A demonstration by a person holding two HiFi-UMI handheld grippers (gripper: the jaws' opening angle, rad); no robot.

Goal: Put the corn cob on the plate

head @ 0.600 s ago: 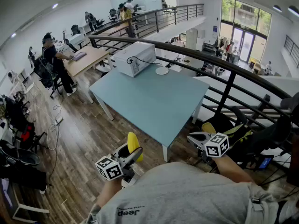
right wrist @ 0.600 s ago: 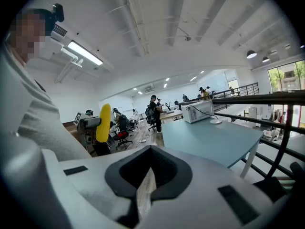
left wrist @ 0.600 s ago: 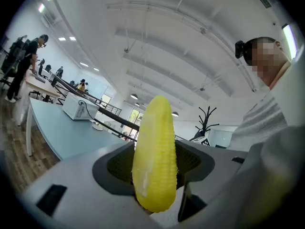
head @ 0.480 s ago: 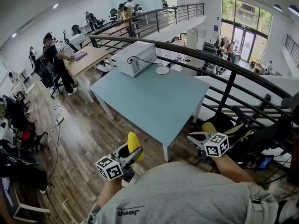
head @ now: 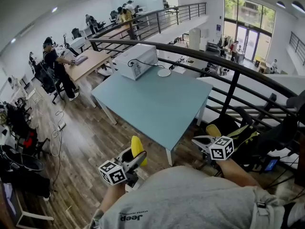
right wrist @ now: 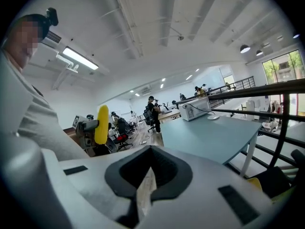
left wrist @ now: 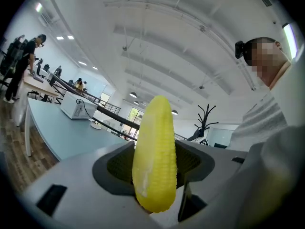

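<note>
At the far left of the head view we see a person (head: 53,63) standing at a wooden desk (head: 88,61), well away from the work.

Low in that view, left of centre, we find the left gripper (head: 135,158) with its marker cube (head: 113,172) toward the camera. Its jaws are clamped on the corn cob (head: 137,148), which stands up out of them, yellow and a little tilted. In the left gripper view we see the cob (left wrist: 153,151) fill the gap between the two grey jaws, gripped near its lower end, with its tip rising well above them. The cob is held in the air over the wooden floor (head: 90,142), short of the near corner of the table (head: 157,104).

On the far side of that pale blue table we see a white microwave (head: 137,60). Just beside it to the right lies the small white plate (head: 165,72), bare and well apart from the cob.

To the right, the right gripper (head: 197,140) hangs near the table's corner. In the right gripper view we see its jaws drawn together with nothing between them.

Behind the table a dark railing (head: 228,70) curves across.
</note>
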